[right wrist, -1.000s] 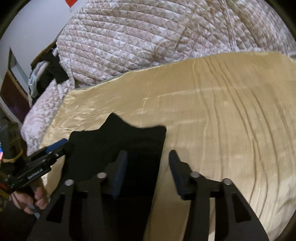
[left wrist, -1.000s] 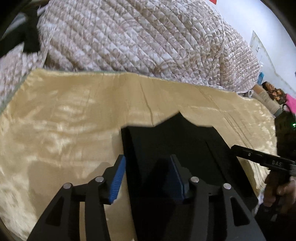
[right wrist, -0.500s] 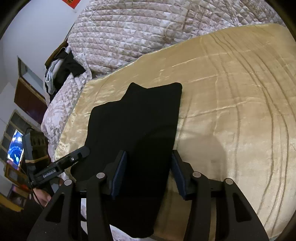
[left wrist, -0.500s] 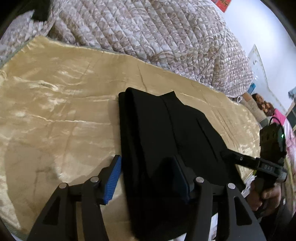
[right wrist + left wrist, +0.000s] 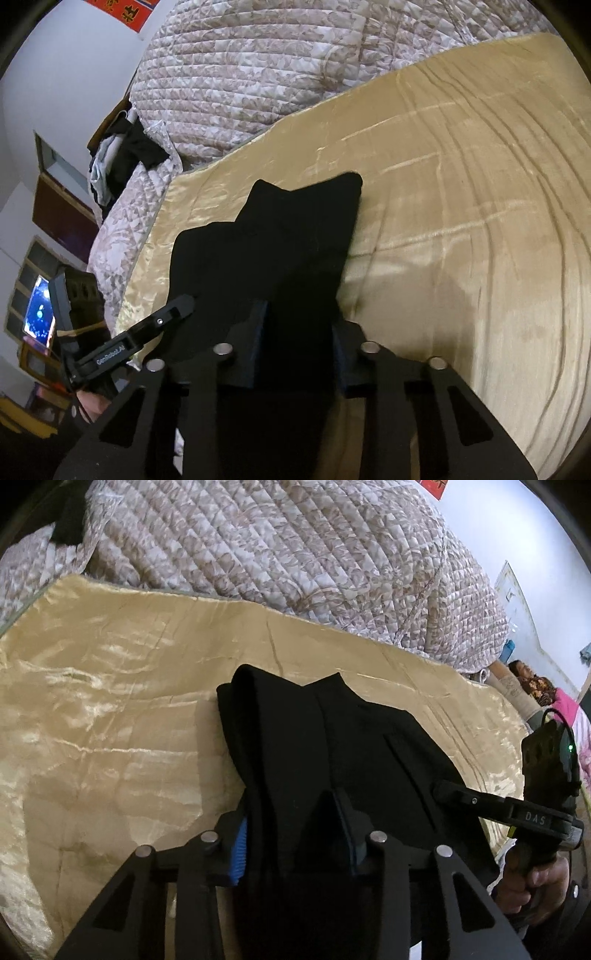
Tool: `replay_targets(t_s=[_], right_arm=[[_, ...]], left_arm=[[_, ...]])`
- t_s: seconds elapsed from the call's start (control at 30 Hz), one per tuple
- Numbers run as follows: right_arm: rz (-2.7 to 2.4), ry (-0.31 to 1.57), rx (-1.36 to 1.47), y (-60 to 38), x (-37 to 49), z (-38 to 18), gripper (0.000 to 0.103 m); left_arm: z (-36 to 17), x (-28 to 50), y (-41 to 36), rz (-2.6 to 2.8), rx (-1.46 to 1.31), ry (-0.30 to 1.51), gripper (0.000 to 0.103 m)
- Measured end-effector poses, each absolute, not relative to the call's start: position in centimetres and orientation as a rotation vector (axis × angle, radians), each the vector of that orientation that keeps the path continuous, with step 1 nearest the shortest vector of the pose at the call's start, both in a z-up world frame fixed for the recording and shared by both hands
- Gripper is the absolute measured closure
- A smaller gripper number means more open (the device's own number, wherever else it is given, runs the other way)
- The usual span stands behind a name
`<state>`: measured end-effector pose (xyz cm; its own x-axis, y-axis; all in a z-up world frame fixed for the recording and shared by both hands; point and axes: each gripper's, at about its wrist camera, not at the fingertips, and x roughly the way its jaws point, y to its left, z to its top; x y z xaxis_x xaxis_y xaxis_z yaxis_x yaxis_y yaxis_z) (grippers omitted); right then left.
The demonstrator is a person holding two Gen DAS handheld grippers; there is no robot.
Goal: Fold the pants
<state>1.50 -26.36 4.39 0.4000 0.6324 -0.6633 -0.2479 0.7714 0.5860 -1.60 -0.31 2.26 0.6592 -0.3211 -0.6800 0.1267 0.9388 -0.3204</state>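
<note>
Left wrist view: black pants (image 5: 332,746) lie folded on a shiny gold bedspread (image 5: 110,720), their far end toward a quilted floral comforter (image 5: 277,554) heaped at the back. The near end of the pants runs up between the fingers of the left gripper (image 5: 291,834); its jaws have just been closing and now pinch the left edge of the cloth, the blue pad (image 5: 240,853) pressed against it. At right, the right gripper (image 5: 454,794) reaches to the pants' other edge, a hand (image 5: 532,882) on its handle.

Right wrist view: the right gripper (image 5: 299,332) has just been closing too, and its jaws are clamped on the near right edge of the pants (image 5: 280,240), which fill the gap. The left gripper (image 5: 181,306) comes in from the left, tip over the pants' left edge. A pile of clothes (image 5: 122,155) sits at the far left on the comforter (image 5: 258,74).
</note>
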Motion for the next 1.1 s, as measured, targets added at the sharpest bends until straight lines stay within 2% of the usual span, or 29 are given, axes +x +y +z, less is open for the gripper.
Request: replay_targets(t_s=[0.17, 0.27, 0.37, 0.73, 0.9, 1.1], right_arm=[[0.576, 1.019, 0.438, -26.4, 2.2, 4.0, 0.076], [0.566, 1.012, 0.432, -26.3, 2.1, 4.3, 0.083], [0.563, 0.995, 0.422, -26.2, 1.7, 5.1, 0.086], [0.625, 0.940, 0.405, -24.1, 1.9, 9.1, 0.086], [0.655, 0.933, 0.384, -22.1, 5.1, 10.9, 0.086], [0.657, 0.948, 0.356, -19.8, 9.4, 10.4, 0.086]], left_arm=[[2.8, -1.6, -0.7, -0.247, -0.241, 0.809, 0.069], [3.3, -1.7, -0.8, -0.248, -0.229, 0.799, 0.074], [4.0, -1.9, -0.8, -0.252, -0.234, 0.794, 0.077], [7.5, -0.4, 0.2, -0.249, -0.179, 0.754, 0.079], [9.0, 3.0, 2.4, -0.247, -0.165, 0.738, 0.079], [8.0, 7.2, 4.1, -0.242, -0.173, 0.741, 0.078]])
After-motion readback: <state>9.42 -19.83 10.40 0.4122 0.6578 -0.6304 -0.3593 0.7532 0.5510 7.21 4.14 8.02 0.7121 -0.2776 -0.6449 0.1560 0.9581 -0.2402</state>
